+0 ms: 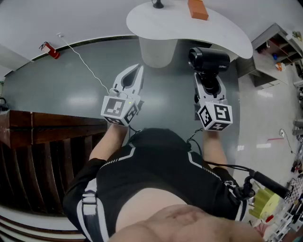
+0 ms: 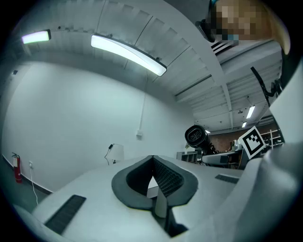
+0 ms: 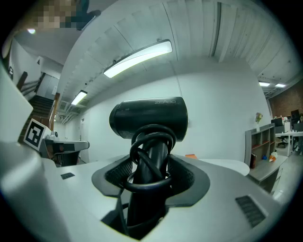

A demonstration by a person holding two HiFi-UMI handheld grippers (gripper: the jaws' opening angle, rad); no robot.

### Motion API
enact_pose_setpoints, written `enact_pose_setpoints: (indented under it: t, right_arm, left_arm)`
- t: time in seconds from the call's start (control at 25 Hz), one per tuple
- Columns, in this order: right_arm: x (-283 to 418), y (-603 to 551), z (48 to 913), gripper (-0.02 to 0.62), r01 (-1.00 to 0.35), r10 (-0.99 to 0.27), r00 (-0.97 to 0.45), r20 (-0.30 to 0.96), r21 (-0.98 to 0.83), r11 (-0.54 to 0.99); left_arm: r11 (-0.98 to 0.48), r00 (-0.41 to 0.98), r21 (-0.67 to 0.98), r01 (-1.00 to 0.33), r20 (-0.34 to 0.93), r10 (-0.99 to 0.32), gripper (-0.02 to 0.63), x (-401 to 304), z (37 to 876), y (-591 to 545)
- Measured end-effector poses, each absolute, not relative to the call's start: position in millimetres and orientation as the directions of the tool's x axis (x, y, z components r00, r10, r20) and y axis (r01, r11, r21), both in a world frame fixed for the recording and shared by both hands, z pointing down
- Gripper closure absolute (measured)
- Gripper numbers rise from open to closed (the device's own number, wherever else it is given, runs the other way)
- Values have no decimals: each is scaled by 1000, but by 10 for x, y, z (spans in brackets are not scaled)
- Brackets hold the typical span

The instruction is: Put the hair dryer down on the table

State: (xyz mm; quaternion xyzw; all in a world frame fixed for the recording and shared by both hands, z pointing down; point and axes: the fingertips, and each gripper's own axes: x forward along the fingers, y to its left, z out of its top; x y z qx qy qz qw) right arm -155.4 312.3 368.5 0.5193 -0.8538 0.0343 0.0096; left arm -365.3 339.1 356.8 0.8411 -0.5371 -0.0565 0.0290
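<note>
Nearest the head camera is the person's black shirt (image 1: 151, 160), with both arms reaching forward over the grey floor (image 1: 71, 90). On the left, the left gripper (image 1: 136, 71) has its jaws pressed together with nothing between them. To its right, the right gripper (image 1: 208, 79) pinches the hair dryer (image 1: 209, 60) by its handle, with the cord (image 3: 150, 156) looped round it. The dryer is held in the air just short of the white table's (image 1: 227, 35) near edge. An orange block (image 1: 198, 9) lies at the table's far edge. Far right, an open shelf unit (image 1: 277, 45) holds small items too tiny to tell.
</note>
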Motion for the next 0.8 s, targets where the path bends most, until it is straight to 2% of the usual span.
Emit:
enact_pose_setpoints:
  t: [0.8]
  right_arm:
    - [-1806,3139,3582,345,-915,-915,-401,34,-54,399]
  left_arm:
    - [-474,469,55,-879,-84,-879,574,-3797,3475,3288]
